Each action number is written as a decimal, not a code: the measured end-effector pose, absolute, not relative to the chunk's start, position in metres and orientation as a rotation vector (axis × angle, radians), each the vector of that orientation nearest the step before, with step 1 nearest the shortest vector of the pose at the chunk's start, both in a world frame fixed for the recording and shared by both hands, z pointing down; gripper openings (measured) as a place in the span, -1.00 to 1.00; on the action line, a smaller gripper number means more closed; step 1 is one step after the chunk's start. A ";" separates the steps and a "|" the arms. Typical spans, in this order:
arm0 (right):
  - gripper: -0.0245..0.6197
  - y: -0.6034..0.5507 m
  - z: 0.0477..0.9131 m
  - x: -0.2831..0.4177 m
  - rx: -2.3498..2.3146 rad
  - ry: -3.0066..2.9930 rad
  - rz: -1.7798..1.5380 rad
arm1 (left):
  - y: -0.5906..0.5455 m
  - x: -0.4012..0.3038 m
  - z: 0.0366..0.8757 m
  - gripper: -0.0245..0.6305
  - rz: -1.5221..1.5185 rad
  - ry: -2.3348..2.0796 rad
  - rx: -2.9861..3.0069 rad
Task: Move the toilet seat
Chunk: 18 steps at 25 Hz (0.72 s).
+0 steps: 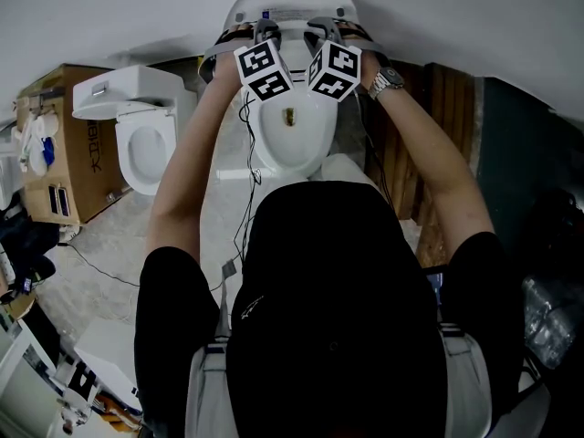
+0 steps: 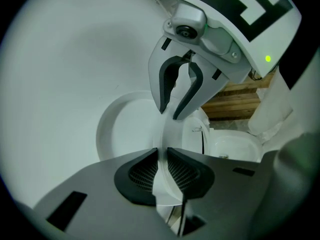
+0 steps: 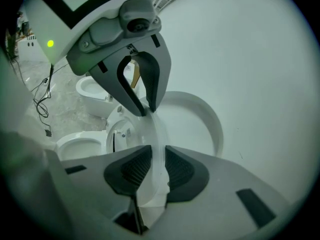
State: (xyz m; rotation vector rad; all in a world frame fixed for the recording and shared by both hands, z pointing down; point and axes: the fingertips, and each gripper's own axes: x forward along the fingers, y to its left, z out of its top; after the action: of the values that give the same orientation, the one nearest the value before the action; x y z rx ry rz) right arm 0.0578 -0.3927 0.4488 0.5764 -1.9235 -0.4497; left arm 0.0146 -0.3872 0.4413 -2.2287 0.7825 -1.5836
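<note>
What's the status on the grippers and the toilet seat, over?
Both clamped on the toilet seat rim: left gripper, right gripper, side by side. Seat raised off the bowl. Nothing seen blocking it.

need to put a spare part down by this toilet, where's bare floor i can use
The roomiest bare patch is the grey floor between the second toilet, the cardboard box and the person, though one cable crosses it. The strip between the two toilets is hung with wires. Right of the toilet bowl, the wooden slats crowd close.
</note>
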 end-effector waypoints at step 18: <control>-0.60 -0.426 0.452 0.058 0.609 -1.923 -0.401 | -0.420 0.015 0.443 -0.71 -1.546 0.895 -2.262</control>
State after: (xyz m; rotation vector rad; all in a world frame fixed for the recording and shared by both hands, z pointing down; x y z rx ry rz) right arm 0.0577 -0.4256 0.4517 0.6091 -1.9228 -0.4011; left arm 0.0145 -0.4203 0.4434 -2.2624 0.8952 -1.5465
